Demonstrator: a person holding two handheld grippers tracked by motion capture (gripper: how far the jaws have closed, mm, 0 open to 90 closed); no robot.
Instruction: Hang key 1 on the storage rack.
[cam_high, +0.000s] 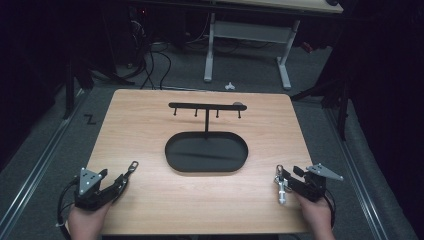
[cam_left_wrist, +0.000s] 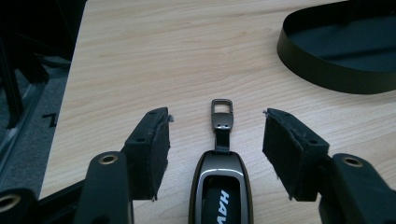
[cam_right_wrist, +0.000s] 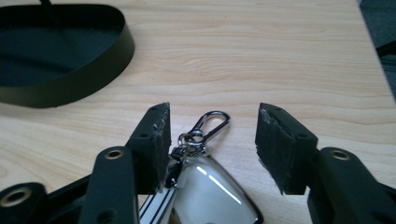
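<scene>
A dark key fob (cam_left_wrist: 221, 189) with a metal loop (cam_left_wrist: 221, 111) lies flat on the wooden table (cam_high: 150, 120), between the jaws of my left gripper (cam_left_wrist: 217, 115), which stands open around it without touching. In the high view this gripper (cam_high: 117, 179) sits at the near left corner. A shiny silver key fob (cam_right_wrist: 212, 193) with a snap clip (cam_right_wrist: 211, 123) lies between the open jaws of my right gripper (cam_right_wrist: 215, 111), close to its left pad. That gripper (cam_high: 291, 182) is at the near right, and the silver fob (cam_high: 281, 186) points away from it.
A black oval tray (cam_high: 206, 169) sits mid-table, and from its back rises a T-shaped rack (cam_high: 206, 106) with several small hooks. The tray's wall (cam_left_wrist: 327, 74) is ahead-right of the left gripper and its wall (cam_right_wrist: 70, 88) ahead-left of the right. White desk legs (cam_high: 209, 50) and cables lie beyond the table.
</scene>
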